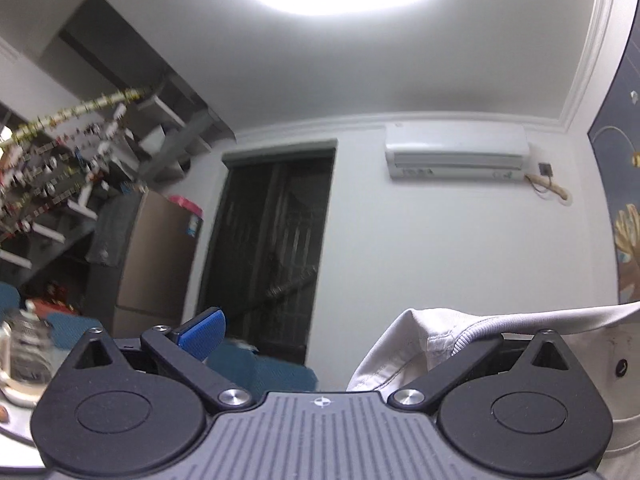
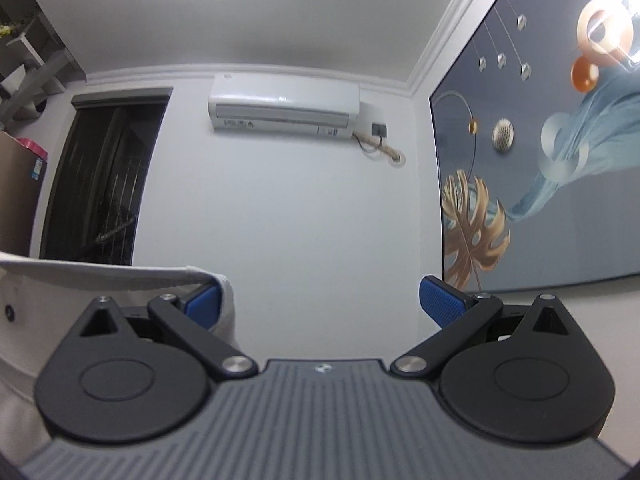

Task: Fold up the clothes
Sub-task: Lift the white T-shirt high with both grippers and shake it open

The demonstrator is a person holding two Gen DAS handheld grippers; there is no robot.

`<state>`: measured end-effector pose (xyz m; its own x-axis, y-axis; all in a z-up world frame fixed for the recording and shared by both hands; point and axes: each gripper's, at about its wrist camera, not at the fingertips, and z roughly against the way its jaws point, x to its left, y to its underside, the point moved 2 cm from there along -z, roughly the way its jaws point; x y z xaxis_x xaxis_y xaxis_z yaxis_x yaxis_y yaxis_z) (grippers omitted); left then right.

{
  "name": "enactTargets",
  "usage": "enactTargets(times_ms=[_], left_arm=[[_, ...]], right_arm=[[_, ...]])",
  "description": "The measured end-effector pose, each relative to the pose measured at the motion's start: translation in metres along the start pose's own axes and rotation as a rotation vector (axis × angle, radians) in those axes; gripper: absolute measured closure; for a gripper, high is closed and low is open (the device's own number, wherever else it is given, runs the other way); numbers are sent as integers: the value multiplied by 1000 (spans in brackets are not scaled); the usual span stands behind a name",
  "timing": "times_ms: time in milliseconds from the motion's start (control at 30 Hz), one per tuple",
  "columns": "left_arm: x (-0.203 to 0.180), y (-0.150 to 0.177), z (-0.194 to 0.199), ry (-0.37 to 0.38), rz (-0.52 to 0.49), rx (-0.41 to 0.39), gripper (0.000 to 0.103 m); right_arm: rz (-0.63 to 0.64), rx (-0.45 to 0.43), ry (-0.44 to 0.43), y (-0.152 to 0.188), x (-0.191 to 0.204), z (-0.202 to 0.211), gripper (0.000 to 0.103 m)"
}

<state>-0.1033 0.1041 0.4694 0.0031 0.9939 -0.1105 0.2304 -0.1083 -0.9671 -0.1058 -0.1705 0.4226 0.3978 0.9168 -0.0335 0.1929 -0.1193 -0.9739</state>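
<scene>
- In the left wrist view we see the white cotton garment with a ribbed collar (image 1: 448, 340) at the lower right of the frame, draped over the right finger of the left gripper (image 1: 340, 336), which it hides.
- That gripper's jaws stand wide apart; only its left blue textured pad (image 1: 204, 334) shows bare.
- In the right wrist view the same white garment (image 2: 100, 276) sits at the lower left, its hemmed edge lying over the left blue pad (image 2: 206, 306) of the right gripper (image 2: 320, 306).
- Those jaws are also spread wide, nothing clamped between them; the right ribbed pad (image 2: 440, 304) is bare.
- At the far lower left of the left wrist view we see a clear glass jar (image 1: 28, 344), blurred; we cannot tell its contents.
- Behind, a white wall-mounted air conditioner (image 2: 282, 106) hangs on a pale wall, a dark doorway (image 1: 272, 240) beside it.
</scene>
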Motion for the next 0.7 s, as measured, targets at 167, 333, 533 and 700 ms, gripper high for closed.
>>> enactTargets(times_ms=[167,333,533,700], left_arm=[[-1,98,-49,10,-40,105,0],[5,183,-140,-39,-40,244,0],[-5,285,-276,-121,-90,305,0],[-24,413,-409,-123,-253,347,0]], right_arm=[[27,85,33,64,12,-29,0],[78,210,5,150,43,-95,0],[140,270,-12,251,101,-209,0],[188,300,-5,360,143,-323,0]])
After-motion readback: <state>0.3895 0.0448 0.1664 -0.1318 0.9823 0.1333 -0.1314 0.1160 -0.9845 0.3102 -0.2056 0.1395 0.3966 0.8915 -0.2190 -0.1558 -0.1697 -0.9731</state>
